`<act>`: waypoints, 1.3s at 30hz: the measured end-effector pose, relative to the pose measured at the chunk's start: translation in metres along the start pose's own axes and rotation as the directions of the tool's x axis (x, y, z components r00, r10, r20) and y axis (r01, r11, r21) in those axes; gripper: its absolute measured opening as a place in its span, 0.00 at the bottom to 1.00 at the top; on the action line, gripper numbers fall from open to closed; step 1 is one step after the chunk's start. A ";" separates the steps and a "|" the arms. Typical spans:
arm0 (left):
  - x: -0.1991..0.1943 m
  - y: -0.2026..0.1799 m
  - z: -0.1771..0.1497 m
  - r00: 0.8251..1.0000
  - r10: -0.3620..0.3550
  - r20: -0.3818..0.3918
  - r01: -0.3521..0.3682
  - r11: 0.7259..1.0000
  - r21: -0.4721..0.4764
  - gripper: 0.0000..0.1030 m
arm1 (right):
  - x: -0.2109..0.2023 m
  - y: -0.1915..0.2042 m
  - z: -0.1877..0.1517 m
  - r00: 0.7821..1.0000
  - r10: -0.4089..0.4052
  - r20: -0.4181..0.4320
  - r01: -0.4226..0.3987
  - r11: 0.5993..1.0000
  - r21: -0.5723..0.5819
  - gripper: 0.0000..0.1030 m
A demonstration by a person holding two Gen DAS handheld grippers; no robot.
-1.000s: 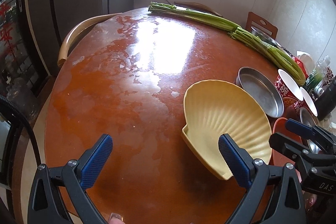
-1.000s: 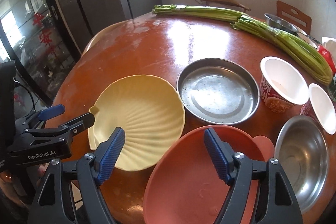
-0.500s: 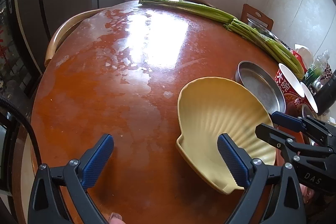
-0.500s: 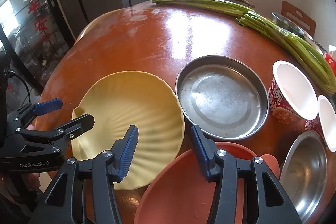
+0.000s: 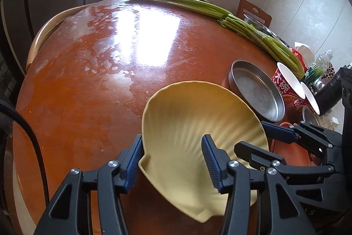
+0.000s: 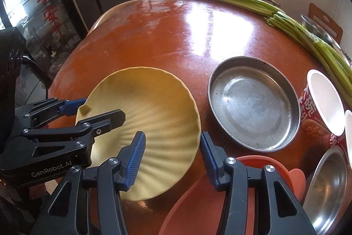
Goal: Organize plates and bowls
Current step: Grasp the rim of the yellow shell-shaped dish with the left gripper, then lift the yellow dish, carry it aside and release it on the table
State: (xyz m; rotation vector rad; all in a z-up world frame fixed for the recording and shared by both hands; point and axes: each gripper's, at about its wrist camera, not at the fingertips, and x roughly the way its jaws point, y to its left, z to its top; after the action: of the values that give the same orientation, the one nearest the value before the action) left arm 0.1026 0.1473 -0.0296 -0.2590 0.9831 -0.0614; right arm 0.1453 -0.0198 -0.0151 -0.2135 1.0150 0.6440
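A yellow shell-shaped plate [image 5: 193, 124] lies on the round red-brown table [image 5: 88, 80], also seen in the right wrist view [image 6: 149, 107]. My left gripper [image 5: 173, 160] is open and straddles the plate's near-left rim, one finger outside, one over the inside. My right gripper [image 6: 172, 158] is open and straddles the plate's right rim, above an orange plate [image 6: 209, 202]. A round steel pan [image 6: 253, 102] sits to the right of the yellow plate. A steel bowl [image 6: 330, 186] is at the far right.
Two paper noodle cups [image 6: 323, 107] stand beside the steel pan. Long green celery stalks [image 5: 220, 12] lie along the table's far edge. Another metal bowl [image 6: 316, 28] and wooden chairs [image 5: 255, 12] are behind the table. Bottles [image 5: 316, 69] crowd the right edge.
Both grippers moved in onto the yellow plate and narrowed. The left slid right to straddle its left rim; the right shifted left to straddle its right rim. The plate looks tilted up.
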 end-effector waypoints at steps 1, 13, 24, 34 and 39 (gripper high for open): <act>0.000 0.001 0.001 1.000 0.003 -0.002 -0.003 1.000 0.000 0.51 | 0.000 0.001 0.000 1.000 0.004 0.000 -0.004 1.000 0.001 0.51; -0.012 0.019 0.022 1.000 -0.014 0.005 0.015 0.999 -0.043 0.51 | -0.008 0.012 0.013 0.998 0.039 0.039 -0.040 0.999 0.019 0.52; -0.004 0.031 0.058 1.000 0.020 0.009 -0.020 0.999 -0.034 0.51 | -0.002 0.008 0.031 0.993 0.084 0.084 -0.092 0.990 0.107 0.52; 0.019 0.044 0.070 0.997 0.079 -0.014 -0.079 0.996 -0.050 0.51 | 0.013 0.011 0.033 0.990 0.126 0.066 -0.134 0.982 0.132 0.52; 0.028 0.046 0.074 0.996 0.089 -0.017 -0.090 0.995 -0.049 0.51 | 0.020 0.009 0.034 0.989 0.137 0.055 -0.143 0.979 0.143 0.52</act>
State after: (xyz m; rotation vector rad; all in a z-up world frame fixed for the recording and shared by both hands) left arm 0.1766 0.2011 -0.0243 -0.2602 1.0107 0.0432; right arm 0.1712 0.0110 -0.0131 0.0014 1.0352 0.6956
